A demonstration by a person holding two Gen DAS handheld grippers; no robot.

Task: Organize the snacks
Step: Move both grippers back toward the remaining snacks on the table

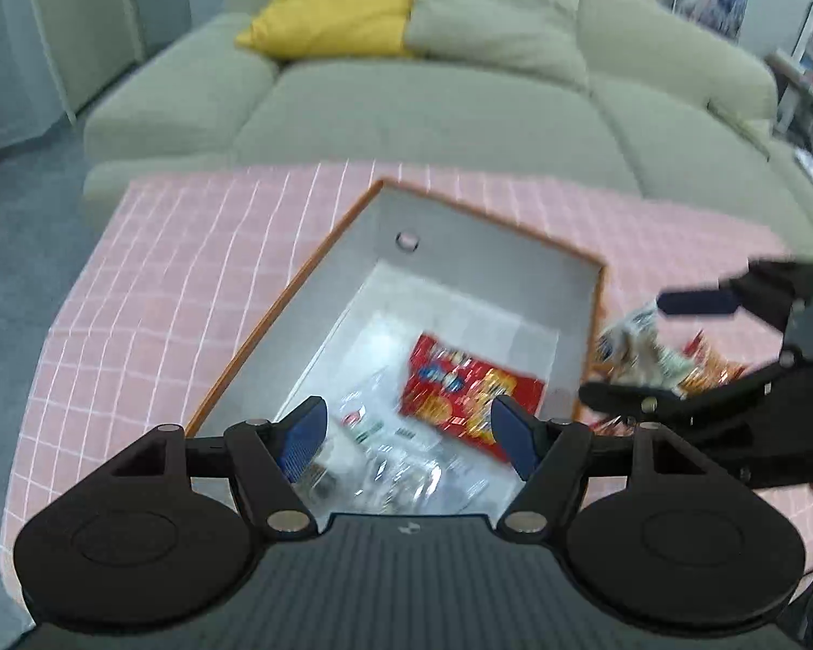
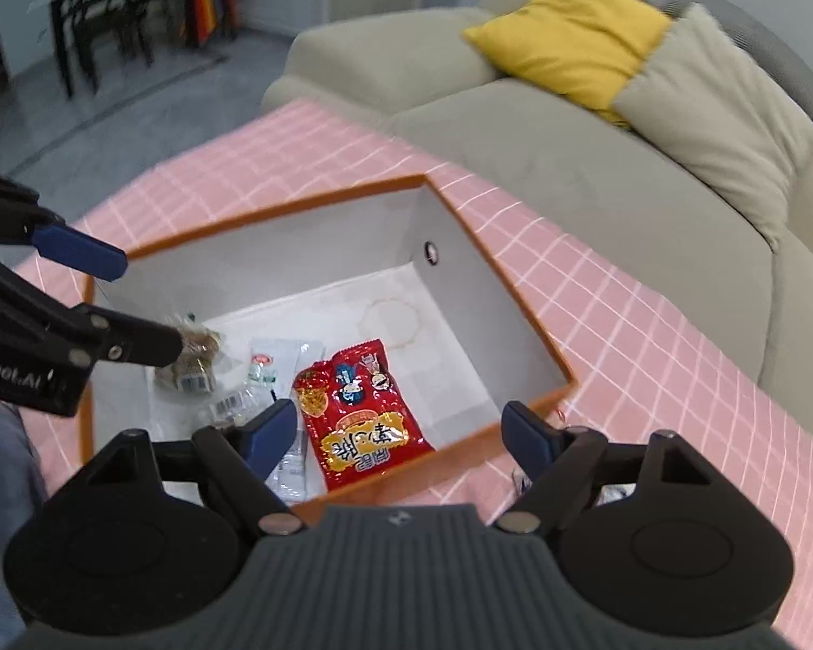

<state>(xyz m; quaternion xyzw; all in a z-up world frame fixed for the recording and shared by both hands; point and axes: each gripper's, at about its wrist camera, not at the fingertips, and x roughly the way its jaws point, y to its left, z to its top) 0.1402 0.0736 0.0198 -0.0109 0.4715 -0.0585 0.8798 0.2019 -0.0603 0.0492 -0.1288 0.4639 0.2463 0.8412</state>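
An orange-rimmed box point(image 1: 320, 257) point(image 2: 276, 208) with white walls sits on the pink checked tablecloth. Inside lie a red snack bag point(image 1: 469, 387) point(image 2: 355, 411), clear packets point(image 1: 401, 460) point(image 2: 276, 365) and a brown snack packet point(image 2: 192, 360). My left gripper point(image 1: 409, 428) is open and empty above the box; in the right wrist view it shows at the left point(image 2: 135, 306). My right gripper point(image 2: 398, 433) is open over the box's near edge; in the left wrist view it is at the right point(image 1: 645, 352), open around a crumpled white-and-blue packet point(image 1: 637, 349) outside the box.
More orange snack bags point(image 1: 704, 365) lie on the cloth point(image 1: 189, 271) right of the box. A green sofa point(image 1: 433, 103) with a yellow cushion point(image 1: 336, 0) stands behind the table. Black chairs point(image 2: 103, 5) stand far off on the grey floor.
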